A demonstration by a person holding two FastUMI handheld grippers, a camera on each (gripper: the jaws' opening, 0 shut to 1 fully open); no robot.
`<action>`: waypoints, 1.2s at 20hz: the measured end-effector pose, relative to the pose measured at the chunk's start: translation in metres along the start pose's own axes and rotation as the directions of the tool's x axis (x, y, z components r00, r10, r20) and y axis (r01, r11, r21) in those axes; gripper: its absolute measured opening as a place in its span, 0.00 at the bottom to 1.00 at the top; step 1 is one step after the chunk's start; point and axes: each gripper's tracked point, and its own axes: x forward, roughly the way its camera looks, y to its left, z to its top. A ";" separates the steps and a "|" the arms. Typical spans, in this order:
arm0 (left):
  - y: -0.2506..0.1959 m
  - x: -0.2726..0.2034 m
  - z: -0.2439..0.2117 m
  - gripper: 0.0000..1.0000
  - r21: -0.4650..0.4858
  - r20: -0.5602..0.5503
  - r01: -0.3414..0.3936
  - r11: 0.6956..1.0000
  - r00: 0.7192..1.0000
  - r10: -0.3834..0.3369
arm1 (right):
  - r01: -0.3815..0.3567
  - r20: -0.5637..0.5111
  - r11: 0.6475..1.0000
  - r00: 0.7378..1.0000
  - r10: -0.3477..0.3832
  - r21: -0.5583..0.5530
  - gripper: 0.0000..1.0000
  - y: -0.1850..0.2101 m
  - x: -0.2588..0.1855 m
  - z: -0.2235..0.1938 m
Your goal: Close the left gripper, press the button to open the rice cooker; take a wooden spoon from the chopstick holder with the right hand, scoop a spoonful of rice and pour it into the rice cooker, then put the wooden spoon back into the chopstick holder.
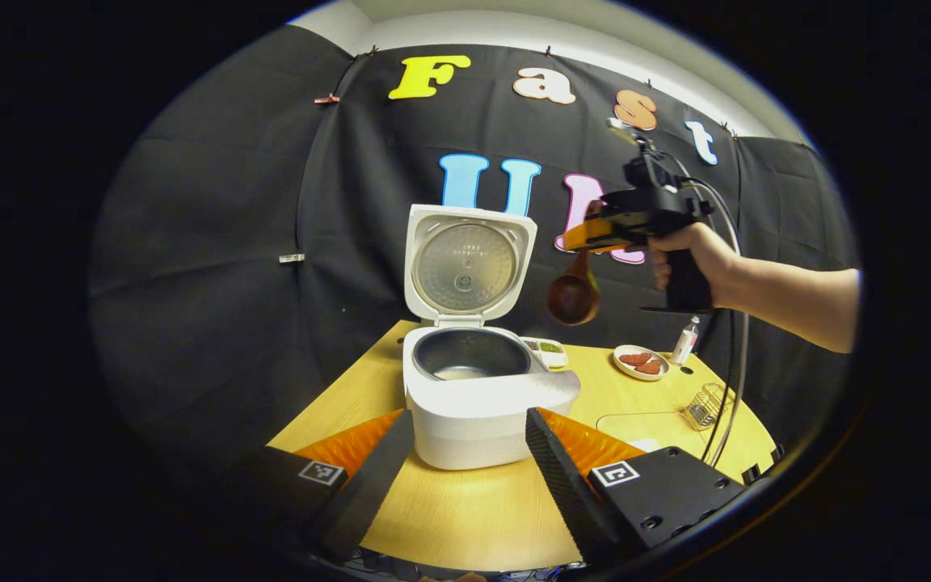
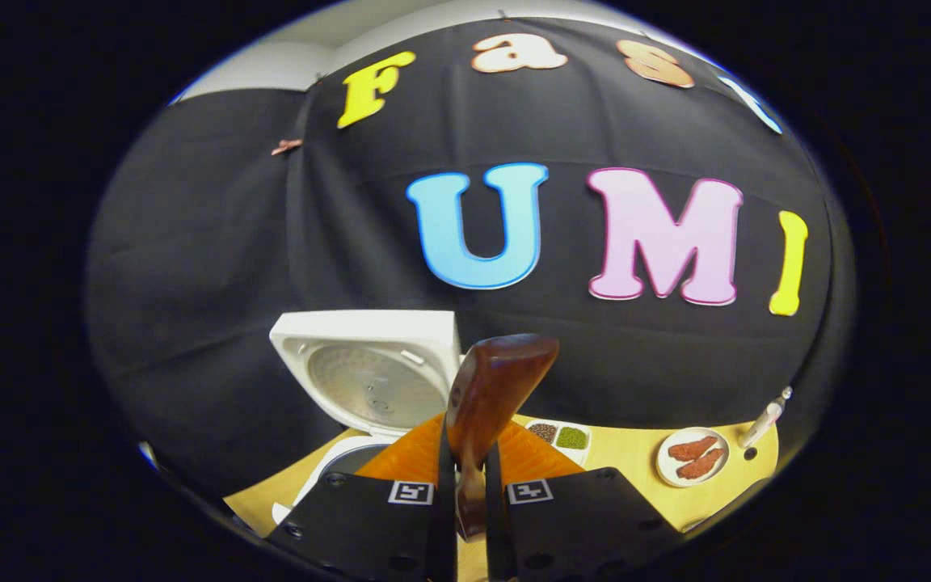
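The white rice cooker [image 1: 473, 412] stands open on the wooden table [image 1: 465, 517], its lid [image 1: 467, 265] upright and something pale at the bottom of its dark pot [image 1: 465, 356]. My left gripper [image 1: 468, 428] is open just in front of it, one finger on each side of the cooker's front. To the upper right, a hand holds my right gripper [image 1: 595, 234] high over the table, shut on the wooden spoon [image 1: 573, 297], whose bowl hangs down. In the right gripper view, the right gripper [image 2: 468, 493] clamps the spoon [image 2: 490, 392] by its handle, above and right of the cooker's lid [image 2: 368, 376].
A wire chopstick holder [image 1: 704, 406] sits near the table's right edge. Behind the cooker are a small divided dish [image 1: 546, 349] of grains, a plate [image 1: 641, 361] of reddish pieces and a small bottle [image 1: 685, 339]. A cable hangs from the right gripper down over the table's right side.
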 end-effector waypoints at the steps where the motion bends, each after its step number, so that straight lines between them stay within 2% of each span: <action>1: -0.002 0.003 0.006 0.96 0.002 0.006 -0.005 1.000 1.000 0.005 | 0.011 0.007 0.999 1.000 -0.011 0.038 0.18 -0.019 -0.010 0.008; 4: -0.010 0.013 0.019 0.96 -0.007 0.021 -0.020 1.000 1.000 0.020 | 0.075 0.028 0.993 0.997 -0.078 0.087 0.18 -0.083 -0.041 0.021; 7: -0.021 0.021 0.028 0.96 -0.020 0.029 -0.033 0.999 0.999 0.033 | 0.160 0.025 0.981 0.986 -0.164 0.114 0.18 -0.146 -0.079 0.011; 12: -0.046 0.034 0.034 0.96 -0.009 0.025 -0.047 0.999 0.999 0.047 | 0.307 0.025 0.942 0.949 -0.313 0.135 0.18 -0.257 -0.134 -0.004; 17: -0.078 0.039 0.032 0.96 -0.008 0.004 -0.054 0.998 0.999 0.054 | 0.421 -0.047 0.880 0.906 -0.421 0.219 0.18 -0.346 -0.179 -0.050; 19: -0.082 0.039 0.036 0.96 0.009 0.021 -0.095 0.995 0.995 0.095 | 0.460 -0.075 0.855 0.887 -0.456 0.240 0.18 -0.375 -0.189 -0.074; 24: -0.111 0.038 0.048 0.95 -0.045 0.060 -0.146 0.988 0.987 0.149 | 0.550 -0.148 0.770 0.833 -0.533 0.323 0.18 -0.430 -0.203 -0.137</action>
